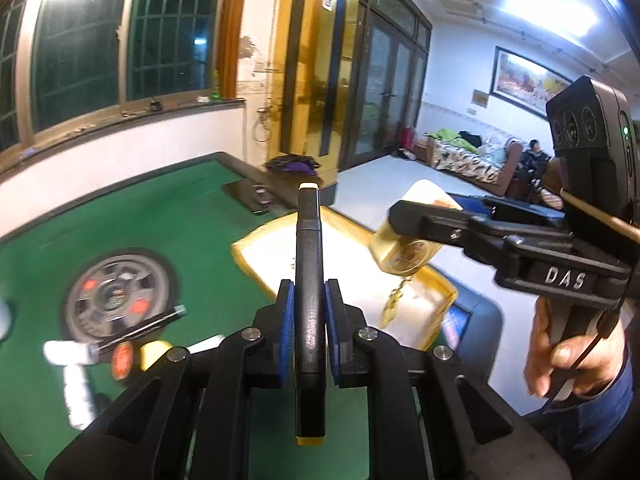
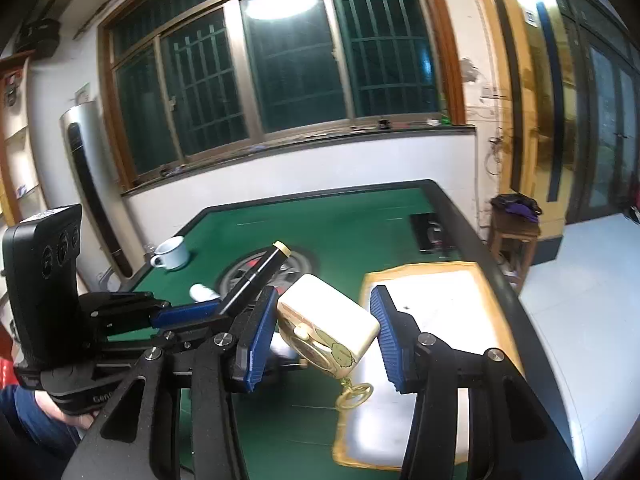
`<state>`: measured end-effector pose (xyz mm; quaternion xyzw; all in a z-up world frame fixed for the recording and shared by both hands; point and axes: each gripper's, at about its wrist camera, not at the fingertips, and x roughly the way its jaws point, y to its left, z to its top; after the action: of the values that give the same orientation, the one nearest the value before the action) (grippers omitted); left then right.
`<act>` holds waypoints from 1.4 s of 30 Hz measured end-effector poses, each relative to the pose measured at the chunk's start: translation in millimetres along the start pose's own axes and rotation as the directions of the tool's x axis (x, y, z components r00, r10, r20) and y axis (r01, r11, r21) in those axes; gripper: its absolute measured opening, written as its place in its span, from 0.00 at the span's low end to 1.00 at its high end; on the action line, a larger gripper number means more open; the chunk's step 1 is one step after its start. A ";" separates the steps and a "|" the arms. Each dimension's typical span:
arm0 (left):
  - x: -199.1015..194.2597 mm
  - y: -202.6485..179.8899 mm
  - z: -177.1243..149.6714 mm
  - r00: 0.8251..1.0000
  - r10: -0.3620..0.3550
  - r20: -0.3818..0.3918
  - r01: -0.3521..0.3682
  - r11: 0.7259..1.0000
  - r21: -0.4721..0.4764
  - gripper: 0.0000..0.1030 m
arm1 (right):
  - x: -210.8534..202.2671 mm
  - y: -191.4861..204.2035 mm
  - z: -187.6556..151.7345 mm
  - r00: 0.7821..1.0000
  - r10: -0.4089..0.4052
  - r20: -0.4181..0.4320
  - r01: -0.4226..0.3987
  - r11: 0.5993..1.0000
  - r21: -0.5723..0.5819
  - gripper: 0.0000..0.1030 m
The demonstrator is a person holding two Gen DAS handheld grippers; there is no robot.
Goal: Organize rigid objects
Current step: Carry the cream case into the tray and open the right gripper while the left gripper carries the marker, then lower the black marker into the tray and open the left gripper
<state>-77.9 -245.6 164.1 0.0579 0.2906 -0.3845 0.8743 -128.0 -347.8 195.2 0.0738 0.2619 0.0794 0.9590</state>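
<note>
My left gripper [image 1: 310, 316] is shut on a black marker pen [image 1: 309, 280] with a cream cap, held upright above the green table; the pen also shows in the right wrist view [image 2: 256, 276]. My right gripper [image 2: 324, 332] has wide-apart jaws, and a cream box-shaped object with a gold key ring [image 2: 328, 320] sits between them, touching the left pad and seemingly apart from the right pad. It hangs over the yellow-rimmed white tray [image 2: 440, 292]. In the left wrist view the right gripper [image 1: 416, 216] holds that object [image 1: 408, 248] above the tray [image 1: 272, 248].
A round wheel-pattern panel [image 1: 116, 296] sits in the middle of the green table [image 1: 168, 216]. Loose items lie near it: a pen [image 1: 140, 330], white pieces [image 1: 68, 354], a yellow item [image 1: 154, 354]. A white mug [image 2: 172, 254] stands far left. A dark tray [image 2: 430, 232] lies at the table's far edge.
</note>
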 end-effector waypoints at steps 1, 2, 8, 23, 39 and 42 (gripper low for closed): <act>7.4 -4.4 2.8 1.000 -0.007 -0.006 0.007 1.000 -0.009 0.12 | -2.8 -5.6 2.6 1.000 -0.010 0.000 0.010 1.000 0.002 0.42; 12.7 -6.9 4.3 1.000 -0.013 -0.012 0.013 1.000 -0.020 0.12 | -5.6 -9.6 3.3 1.000 -0.018 -0.001 0.018 1.000 0.002 0.42; 56.1 -18.5 4.2 0.997 -0.026 -0.071 0.020 0.996 -0.088 0.12 | -3.4 -45.1 2.2 0.998 -0.054 -0.033 0.056 0.998 0.042 0.42; 144.1 -13.9 -16.3 0.953 0.061 -0.297 -0.115 0.980 -0.165 0.12 | 97.1 -130.9 -18.9 0.934 -0.080 -0.349 0.121 0.988 0.096 0.42; 172.4 -3.5 -13.1 0.938 0.090 -0.335 -0.156 0.972 -0.177 0.12 | 164.9 -152.6 -10.3 0.883 -0.123 -0.453 0.192 0.975 0.111 0.42; 168.7 -3.5 -14.7 0.941 0.078 -0.331 -0.146 0.972 -0.186 0.12 | 170.3 -156.7 -6.1 0.882 -0.144 -0.450 0.214 0.971 0.109 0.44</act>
<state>3.1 -351.0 59.2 0.0445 0.4639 -0.2869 0.8370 31.5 -467.6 77.8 0.1038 0.4821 -0.0156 0.8698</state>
